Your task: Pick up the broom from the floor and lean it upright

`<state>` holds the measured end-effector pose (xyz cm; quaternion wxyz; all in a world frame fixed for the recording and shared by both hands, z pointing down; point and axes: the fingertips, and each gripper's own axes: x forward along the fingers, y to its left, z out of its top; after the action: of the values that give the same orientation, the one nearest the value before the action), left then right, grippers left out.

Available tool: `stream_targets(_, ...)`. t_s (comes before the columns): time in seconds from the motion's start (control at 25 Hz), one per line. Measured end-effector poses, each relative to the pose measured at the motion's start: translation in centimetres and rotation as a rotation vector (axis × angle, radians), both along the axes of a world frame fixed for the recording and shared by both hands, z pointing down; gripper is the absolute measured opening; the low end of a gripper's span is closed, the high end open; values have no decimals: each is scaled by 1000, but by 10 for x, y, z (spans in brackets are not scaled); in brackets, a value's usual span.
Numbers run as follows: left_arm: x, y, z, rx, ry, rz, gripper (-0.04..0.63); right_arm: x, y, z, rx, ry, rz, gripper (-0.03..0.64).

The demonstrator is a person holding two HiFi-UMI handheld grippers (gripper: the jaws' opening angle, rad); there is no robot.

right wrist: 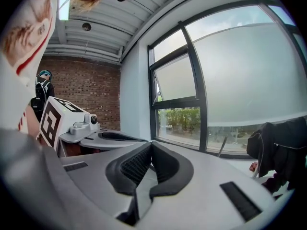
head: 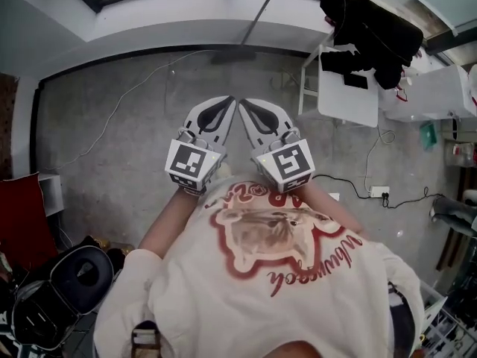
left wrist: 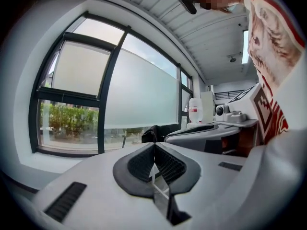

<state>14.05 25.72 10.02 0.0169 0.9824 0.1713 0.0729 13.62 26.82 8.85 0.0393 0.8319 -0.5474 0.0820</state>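
The broom [head: 257,21] leans upright against the window wall at the far side of the floor, its dark head [head: 231,56] on the concrete; its thin handle [right wrist: 221,145] also shows by the window in the right gripper view. Both grippers are held close in front of the person's chest, far from the broom, with their tips almost touching each other. The left gripper [head: 228,103] [left wrist: 154,145] is shut with nothing between its pads. The right gripper [head: 245,104] [right wrist: 150,145] is likewise shut and empty.
A white table [head: 346,92] with black clothing [head: 373,24] piled on it stands to the right of the broom. A power strip [head: 378,192] and cables lie on the floor at right. A black bag [head: 71,278] and a red object [head: 19,215] sit at lower left.
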Motion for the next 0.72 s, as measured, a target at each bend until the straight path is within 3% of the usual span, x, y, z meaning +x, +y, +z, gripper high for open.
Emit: stream_targets(0.72,-5,-12,-8,19,21,2,21,-1,-10,-6,22,5,18,25)
